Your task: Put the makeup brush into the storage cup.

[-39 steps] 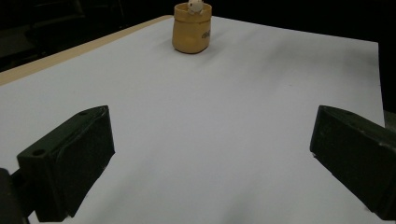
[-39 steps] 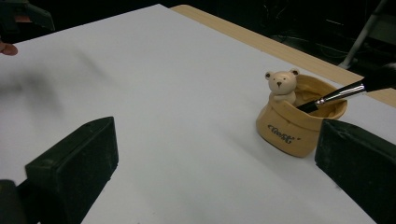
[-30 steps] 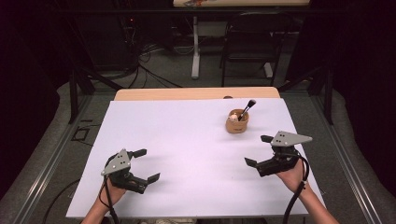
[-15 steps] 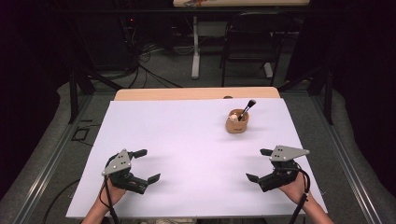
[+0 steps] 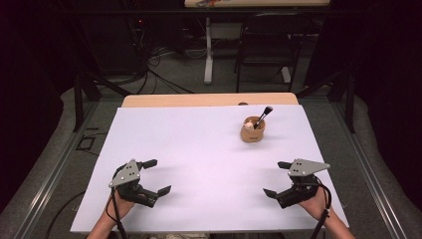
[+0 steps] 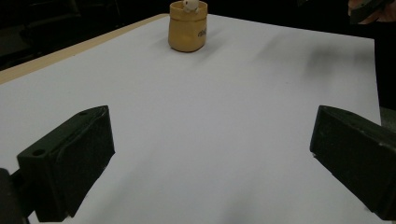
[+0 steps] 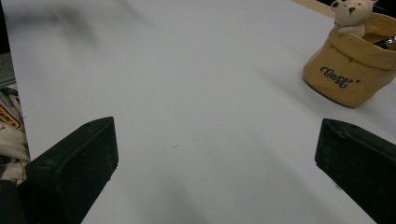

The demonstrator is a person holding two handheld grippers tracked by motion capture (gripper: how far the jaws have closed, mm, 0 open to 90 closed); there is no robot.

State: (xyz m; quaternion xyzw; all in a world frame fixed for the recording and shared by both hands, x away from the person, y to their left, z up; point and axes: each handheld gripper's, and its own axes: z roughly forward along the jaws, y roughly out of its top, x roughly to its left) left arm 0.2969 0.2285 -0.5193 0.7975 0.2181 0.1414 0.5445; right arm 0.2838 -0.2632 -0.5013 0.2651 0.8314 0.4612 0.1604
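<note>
Tan pot point(image 5: 253, 130) — well apart from both gaping tongs — nearer the right tongs point(image 5: 277, 179).

Bright white table point(image 5: 199, 149), dark surroundings, soft focus.

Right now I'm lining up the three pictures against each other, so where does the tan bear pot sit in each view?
High view: the tan bear pot stands right of centre on the far part of the white sheet, a black brush leaning out of it.
Left gripper view: top centre.
Right gripper view: upper right corner, dark lettering on its side.
Shared landmark: the small white bear figure at its rim.
</note>
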